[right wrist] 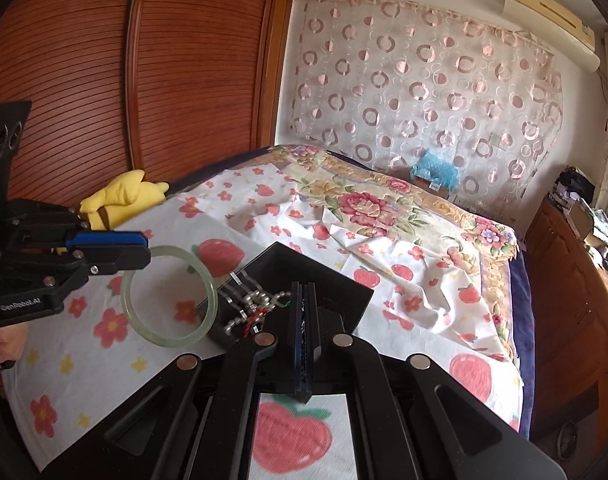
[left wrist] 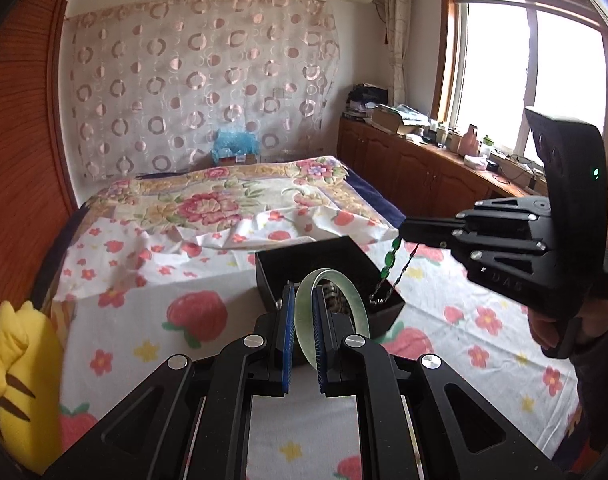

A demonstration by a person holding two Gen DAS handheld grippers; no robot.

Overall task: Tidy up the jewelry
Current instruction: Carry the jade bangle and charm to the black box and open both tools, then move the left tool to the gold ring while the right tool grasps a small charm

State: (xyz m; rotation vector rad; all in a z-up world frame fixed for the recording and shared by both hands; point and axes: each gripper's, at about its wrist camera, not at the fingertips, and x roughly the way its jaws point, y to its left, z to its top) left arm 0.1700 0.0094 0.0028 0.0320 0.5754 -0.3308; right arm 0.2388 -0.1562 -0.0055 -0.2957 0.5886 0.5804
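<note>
My left gripper (left wrist: 303,294) is shut on a pale green jade bangle (left wrist: 358,308) and holds it above the near edge of an open black jewelry box (left wrist: 328,254). The bangle also shows in the right wrist view (right wrist: 168,338), hanging from the left gripper (right wrist: 146,248). My right gripper (left wrist: 401,231) is shut on a green bead chain (left wrist: 390,258) that dangles into the box. In the right wrist view the right gripper (right wrist: 303,292) is over the box (right wrist: 332,276), where silver bead chains (right wrist: 250,300) lie.
The box sits on a bed with a strawberry-print sheet (left wrist: 208,280). A yellow plush toy (left wrist: 22,380) lies at the bed's left edge. Wooden cabinets (left wrist: 416,164) stand at the right under a window. A wooden wardrobe (right wrist: 164,64) stands at the left.
</note>
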